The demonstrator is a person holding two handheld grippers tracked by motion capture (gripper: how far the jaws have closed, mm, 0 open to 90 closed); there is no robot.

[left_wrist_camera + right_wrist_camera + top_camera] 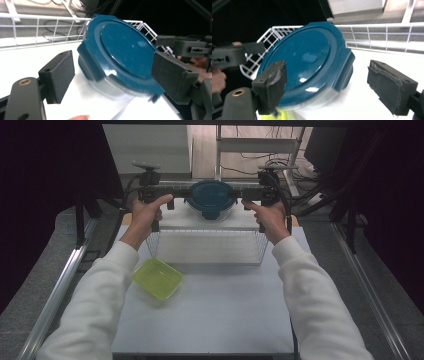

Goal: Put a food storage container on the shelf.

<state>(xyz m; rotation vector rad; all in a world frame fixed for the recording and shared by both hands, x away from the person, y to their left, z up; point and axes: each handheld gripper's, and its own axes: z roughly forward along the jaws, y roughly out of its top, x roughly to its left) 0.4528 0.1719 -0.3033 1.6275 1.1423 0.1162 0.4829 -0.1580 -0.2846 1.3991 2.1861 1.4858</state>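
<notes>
Both of my grippers stand with their jaws spread wide and nothing pressed between the pads. From the high view, my left gripper [172, 200] sits just to the left of the round container [212, 200] and my right gripper [246, 200] just to its right, the two facing each other across it, each held in one of my hands.

Looking along my left gripper [113, 75], the container's dark teal lid [122, 52] lies straight ahead between the two black pads, with a clear gap on the near side; whether the far pad brushes the lid's rim I cannot tell. Below the lid the clear bowl is blurred. Along my right gripper [337, 82] the same lid [307, 60] fills the space ahead and to the left pad's side, while the other pad stands well clear of it.

Behind the container, on the side away from me, runs the white wire rack [210, 247], on whose white floor the container rests. Nearer to me than my left gripper, a yellow-green tub [157, 278] lies on the white table [225, 320].
</notes>
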